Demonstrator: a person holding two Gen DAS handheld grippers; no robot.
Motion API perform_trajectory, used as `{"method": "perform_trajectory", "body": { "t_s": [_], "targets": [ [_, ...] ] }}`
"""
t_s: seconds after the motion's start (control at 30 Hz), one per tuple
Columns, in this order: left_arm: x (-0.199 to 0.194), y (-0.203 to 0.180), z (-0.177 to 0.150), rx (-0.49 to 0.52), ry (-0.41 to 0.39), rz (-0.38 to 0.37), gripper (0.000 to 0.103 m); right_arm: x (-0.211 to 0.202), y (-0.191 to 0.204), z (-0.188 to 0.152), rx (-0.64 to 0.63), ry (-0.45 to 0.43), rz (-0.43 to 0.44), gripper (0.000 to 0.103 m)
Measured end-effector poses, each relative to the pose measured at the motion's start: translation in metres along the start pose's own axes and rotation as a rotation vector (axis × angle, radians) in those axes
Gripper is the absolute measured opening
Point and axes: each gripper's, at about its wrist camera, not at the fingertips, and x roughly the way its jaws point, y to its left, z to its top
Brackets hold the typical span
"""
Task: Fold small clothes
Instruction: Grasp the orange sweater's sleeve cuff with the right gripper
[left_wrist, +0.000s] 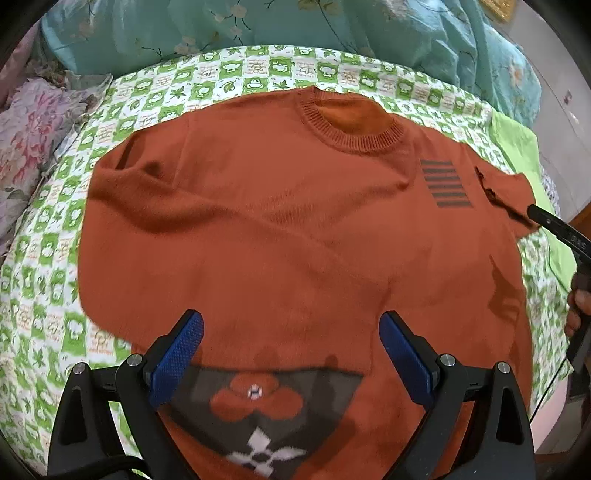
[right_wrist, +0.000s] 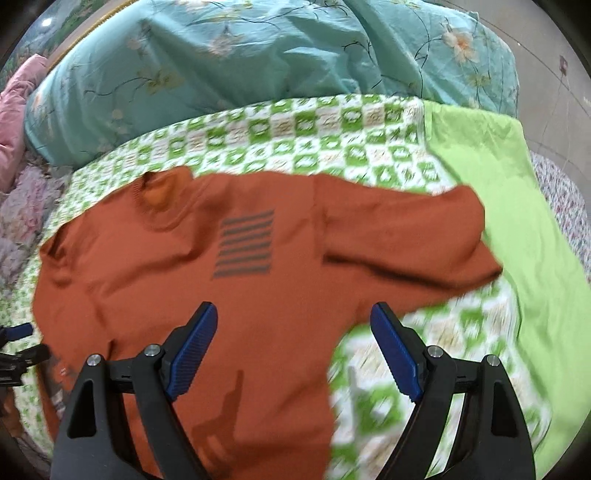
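orange sweater spread flat on the checked bed cover, both tongs apart above it.

left wrist view: left gripper gapes, holding nothing, over the sweater near its patterned hem.
right wrist view: right gripper spread wide, empty, over the sweater's side by the sleeve, which lies on the green-and-white cover.

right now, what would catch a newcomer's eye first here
The orange sweater spread flat across the green checked sheet, its grey stripe patch on the chest. Behind it lies a teal floral quilt. Both tongs, left and right, hang open over the sweater's lower part.
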Motion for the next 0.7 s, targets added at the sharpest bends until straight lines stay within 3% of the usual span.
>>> {"method": "perform_trajectory", "body": {
  "t_s": [0.1,0.23,0.37,0.47,0.53,0.57,0.7],
  "targets": [
    [0.007,-0.001,0.013,-0.013,0.004,-0.002,0.096,0.022,-0.010,0.017,-0.054,0.000,-0.013,0.084],
    [0.019,-0.004,0.026,-0.023,0.015,-0.002,0.096,0.051,-0.017,0.027,-0.168,0.053,-0.041,0.071],
    [0.034,-0.009,0.034,-0.036,0.043,-0.008,0.096,0.078,-0.021,0.027,-0.279,0.116,-0.081,0.065],
    [0.046,-0.014,0.038,-0.037,0.067,-0.010,0.096,0.092,-0.030,0.028,-0.277,0.147,-0.078,0.048],
    [0.051,-0.019,0.039,-0.034,0.077,-0.014,0.096,0.096,-0.034,0.028,-0.271,0.158,-0.073,0.018],
    [0.053,-0.022,0.039,-0.031,0.078,-0.016,0.096,0.095,-0.036,0.028,-0.258,0.159,-0.065,0.011],
    [0.055,-0.023,0.039,-0.028,0.074,-0.021,0.096,0.073,-0.034,0.035,-0.157,0.109,0.010,0.008]
  ]
}}
